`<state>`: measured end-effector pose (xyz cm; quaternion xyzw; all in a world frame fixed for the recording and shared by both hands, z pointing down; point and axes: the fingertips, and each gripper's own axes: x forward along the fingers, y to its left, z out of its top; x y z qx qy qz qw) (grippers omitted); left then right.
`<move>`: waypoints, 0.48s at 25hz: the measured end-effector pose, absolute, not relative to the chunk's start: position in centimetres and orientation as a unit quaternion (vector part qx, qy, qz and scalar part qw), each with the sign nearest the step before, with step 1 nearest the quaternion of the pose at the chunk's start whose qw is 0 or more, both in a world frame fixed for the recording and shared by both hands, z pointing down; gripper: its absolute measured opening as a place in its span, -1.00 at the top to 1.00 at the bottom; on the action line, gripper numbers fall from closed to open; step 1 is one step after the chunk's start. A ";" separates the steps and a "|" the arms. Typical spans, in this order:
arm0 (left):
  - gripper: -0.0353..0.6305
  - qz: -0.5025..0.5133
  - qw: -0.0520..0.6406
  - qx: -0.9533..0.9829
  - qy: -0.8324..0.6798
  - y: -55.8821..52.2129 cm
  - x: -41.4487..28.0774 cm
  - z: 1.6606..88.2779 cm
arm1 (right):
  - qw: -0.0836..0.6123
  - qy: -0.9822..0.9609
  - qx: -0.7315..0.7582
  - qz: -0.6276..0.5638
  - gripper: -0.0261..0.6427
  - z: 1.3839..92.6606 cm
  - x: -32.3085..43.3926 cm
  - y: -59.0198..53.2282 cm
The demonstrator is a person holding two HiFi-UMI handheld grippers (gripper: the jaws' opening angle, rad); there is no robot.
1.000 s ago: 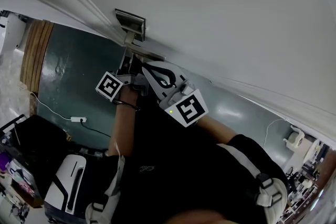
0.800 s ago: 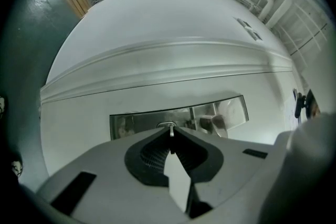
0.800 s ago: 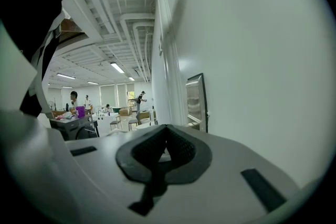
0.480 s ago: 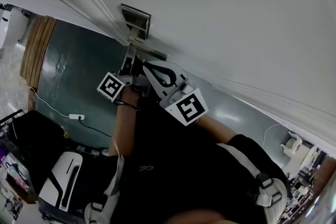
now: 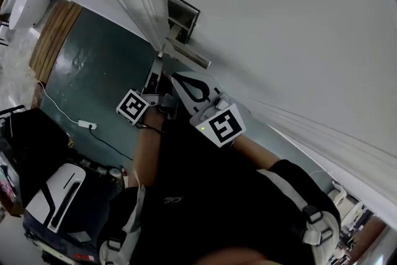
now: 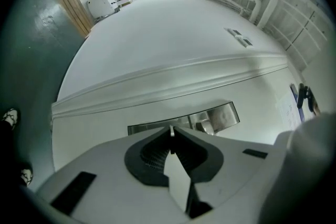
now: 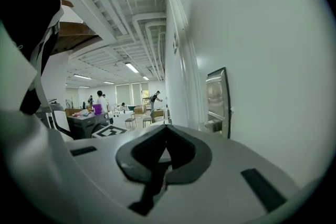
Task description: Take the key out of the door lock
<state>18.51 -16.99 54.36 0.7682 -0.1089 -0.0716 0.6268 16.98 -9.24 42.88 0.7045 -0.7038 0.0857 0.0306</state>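
Note:
The silver lock plate (image 5: 183,12) with its lever handle (image 5: 188,55) sits on the white door (image 5: 279,28). Just below the handle, my left gripper (image 5: 157,73) points up at the door. Its jaws are shut on a thin silver sliver, the key (image 6: 171,132), seen edge-on at the tips in front of the lock plate (image 6: 215,117). Whether the key still sits in the lock is hidden. My right gripper (image 5: 181,80) lies close beside the left one, shut with nothing in it. In the right gripper view, the right gripper (image 7: 166,129) has the lock plate (image 7: 217,102) ahead on the right.
A dark green floor (image 5: 93,71) runs along the door's foot, with a white cable and plug (image 5: 84,125) on it. A wooden panel (image 5: 54,40) stands at the far left. White and black equipment (image 5: 53,195) stands low on the left. The person's dark sleeves fill the lower middle.
The head view has swung, so the lock plate now shows higher and further right. The gap between the plate and the left gripper's tips has grown a little. Both grippers stay shut.

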 end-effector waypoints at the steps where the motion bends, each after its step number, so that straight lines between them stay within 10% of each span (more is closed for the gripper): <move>1: 0.78 -0.077 0.623 0.769 -0.117 -17.1 17.7 54.2 | 0.033 -0.711 0.697 0.085 0.89 42.8 16.4 -9.3; 12: 0.78 -0.136 0.584 0.769 -0.223 -16.4 7.7 54.2 | 0.039 -0.784 0.612 0.094 0.89 44.8 10.7 -9.1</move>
